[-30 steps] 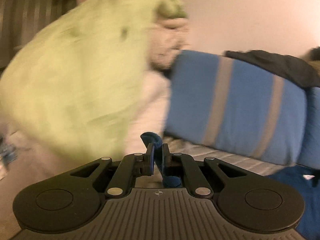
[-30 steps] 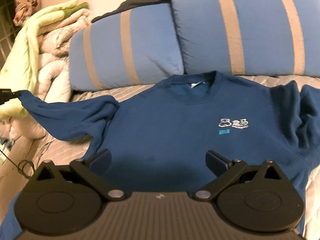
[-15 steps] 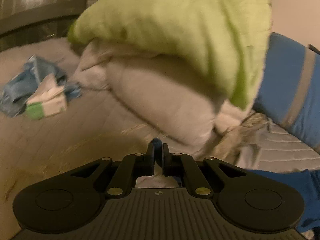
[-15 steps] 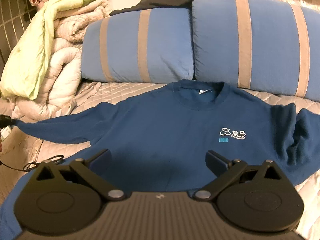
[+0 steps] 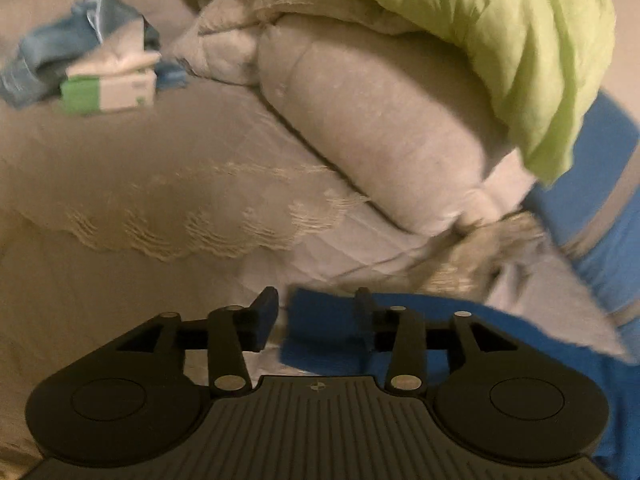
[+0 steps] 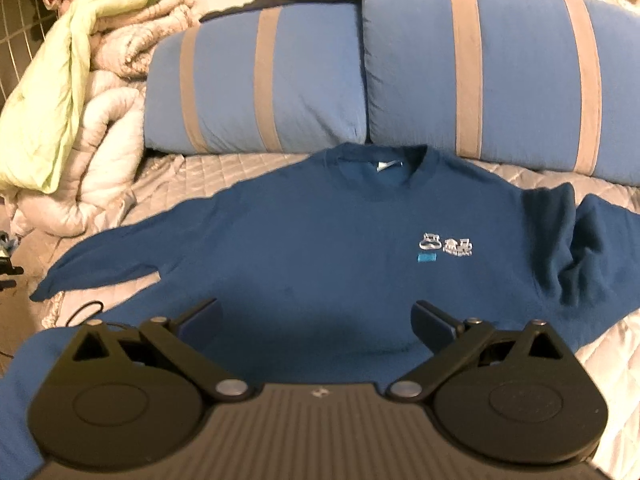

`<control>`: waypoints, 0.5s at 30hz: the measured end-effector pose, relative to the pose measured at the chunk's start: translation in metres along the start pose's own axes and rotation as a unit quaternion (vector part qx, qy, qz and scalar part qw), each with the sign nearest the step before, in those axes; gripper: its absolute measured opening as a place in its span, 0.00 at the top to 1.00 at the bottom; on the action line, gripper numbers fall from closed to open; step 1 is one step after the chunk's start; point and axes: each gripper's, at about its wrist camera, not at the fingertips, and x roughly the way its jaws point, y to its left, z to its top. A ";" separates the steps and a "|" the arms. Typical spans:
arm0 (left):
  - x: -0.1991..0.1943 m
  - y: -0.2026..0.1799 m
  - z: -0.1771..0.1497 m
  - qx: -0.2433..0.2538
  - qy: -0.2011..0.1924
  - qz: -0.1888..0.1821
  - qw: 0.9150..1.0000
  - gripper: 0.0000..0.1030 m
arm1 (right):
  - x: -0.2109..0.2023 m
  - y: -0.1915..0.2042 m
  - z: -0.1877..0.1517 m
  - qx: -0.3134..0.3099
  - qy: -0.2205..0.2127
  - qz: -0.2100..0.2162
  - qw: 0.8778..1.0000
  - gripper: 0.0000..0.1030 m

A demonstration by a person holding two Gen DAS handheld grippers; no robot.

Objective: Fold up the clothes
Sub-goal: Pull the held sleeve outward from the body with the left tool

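Blue sweatshirt (image 6: 320,240) laid flat, no fold yet; left gripper (image 5: 316,312) just opened off sleeve cuff (image 5: 320,332), right gripper (image 6: 316,316) apart, empty.

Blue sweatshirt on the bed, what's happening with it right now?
A person with a gripper in each hand is laying out the blue sweatshirt front up on the quilted bed for folding. The left gripper has just been opening; the sleeve cuff lies between its jaws, released, and that sleeve is stretched out to the side. The right gripper hovers open over the hem, holding nothing. The other sleeve is bunched.
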 end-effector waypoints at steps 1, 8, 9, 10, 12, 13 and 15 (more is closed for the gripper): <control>0.000 0.003 0.000 -0.006 0.004 -0.025 1.000 0.59 | 0.000 -0.001 0.000 0.002 0.000 0.001 1.000 0.00; 0.018 -0.001 -0.005 -0.015 0.046 -0.111 0.993 0.59 | 0.005 -0.004 0.000 0.015 0.007 0.003 1.000 0.00; 0.022 -0.004 -0.007 -0.010 0.055 -0.115 0.992 0.59 | 0.005 -0.004 0.000 0.016 0.008 0.002 1.000 0.00; 0.026 -0.007 -0.009 -0.005 0.062 -0.116 0.991 0.59 | 0.005 -0.005 0.000 0.018 0.008 0.002 1.000 0.00; 0.034 -0.013 -0.012 0.008 0.073 -0.114 0.991 0.60 | 0.005 -0.006 -0.001 0.023 0.007 0.002 1.000 0.00; 0.037 -0.015 -0.013 0.012 0.074 -0.107 0.991 0.60 | 0.006 -0.006 0.000 0.025 0.008 0.002 1.000 0.00; 0.043 -0.015 -0.014 0.017 0.072 -0.090 0.993 0.60 | 0.007 -0.007 0.000 0.030 0.008 0.001 1.000 0.00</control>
